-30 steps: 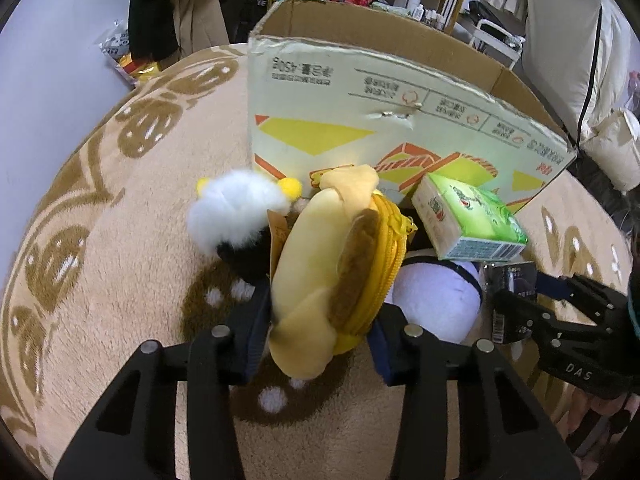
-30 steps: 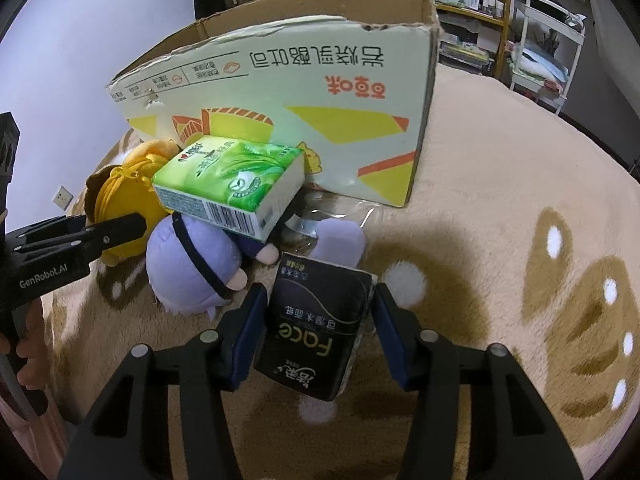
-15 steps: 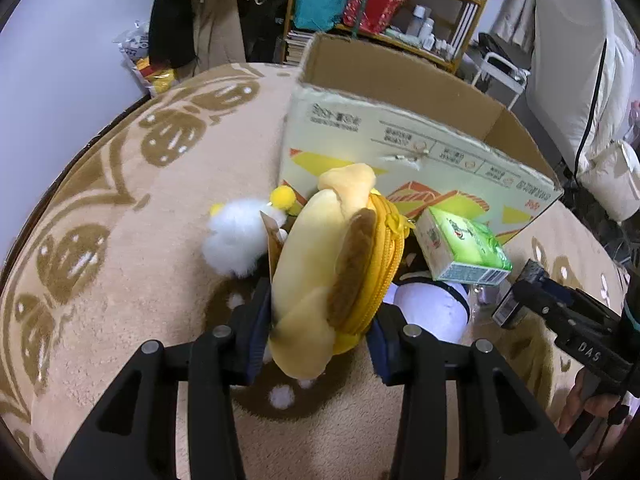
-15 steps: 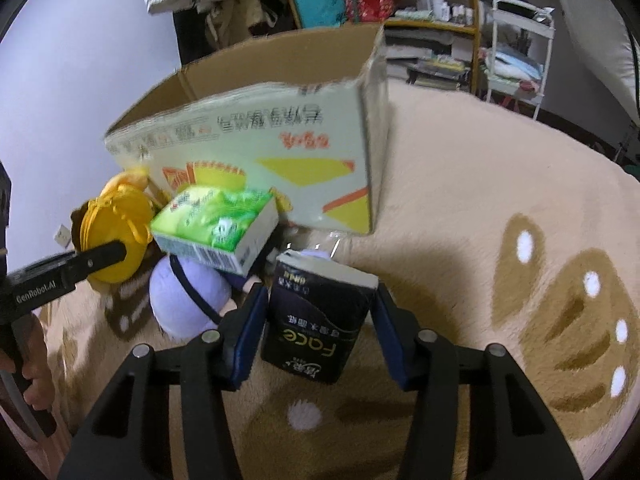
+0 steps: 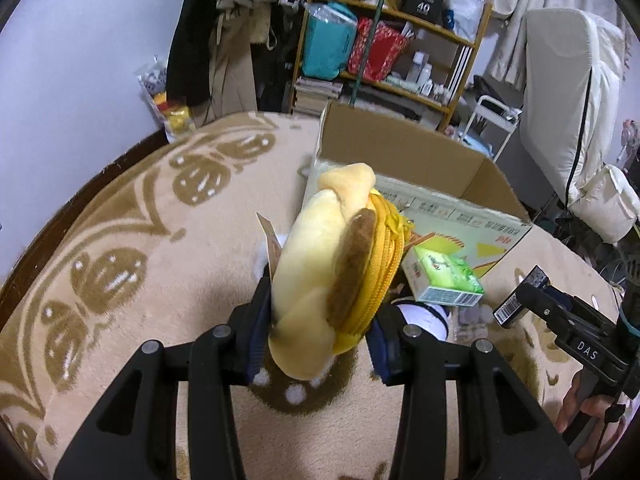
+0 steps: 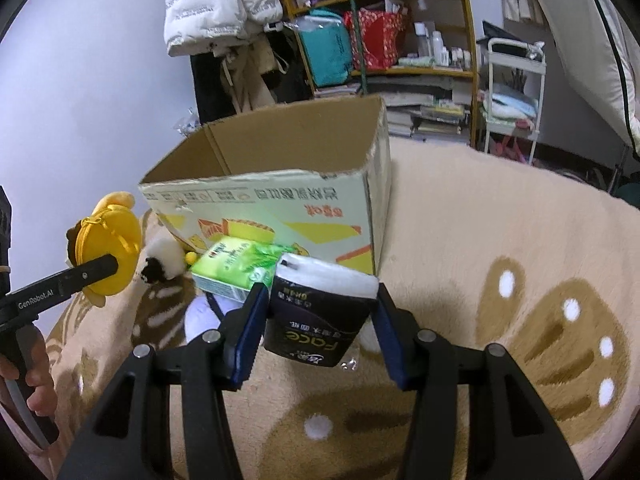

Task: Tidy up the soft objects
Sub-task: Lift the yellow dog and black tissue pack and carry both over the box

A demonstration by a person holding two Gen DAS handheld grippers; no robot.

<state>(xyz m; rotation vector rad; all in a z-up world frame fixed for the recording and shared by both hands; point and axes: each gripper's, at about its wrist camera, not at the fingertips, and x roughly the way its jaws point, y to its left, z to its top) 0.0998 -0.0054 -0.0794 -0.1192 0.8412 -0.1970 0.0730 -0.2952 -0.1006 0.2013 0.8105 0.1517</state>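
While the left wrist view looks out across a beige rug (image 5: 132, 320) patterned in brown, the left gripper (image 5: 316, 340) is pinching a yellow plush pouch (image 5: 336, 272) with a zipper, held above the rug. At one o'clock from it sits an open cardboard box (image 5: 400, 160), with a green tissue pack (image 5: 440, 276) lying just in front. A white-lilac plush (image 5: 424, 316) peeks out below that pack, mostly hidden by the pouch. At three o'clock the right gripper (image 5: 520, 304) shows side-on, with only a barcoded corner of its load visible. Shelving (image 5: 384, 40) crammed with bags and bottles fills twelve o'clock; a white wall at ten.

Over to the right wrist view: the right gripper (image 6: 318, 320) is clamped on a black tissue pack (image 6: 320, 316), raised off the rug (image 6: 500, 240). The box (image 6: 280, 200) stands at twelve o'clock, its floor out of sight. The green pack (image 6: 236, 268) lies at eleven, and a black-and-white fluffy toy (image 6: 162, 264) is beside it, too small to identify. At nine o'clock, the left gripper's finger (image 6: 64, 280) crosses the yellow pouch (image 6: 108, 248).
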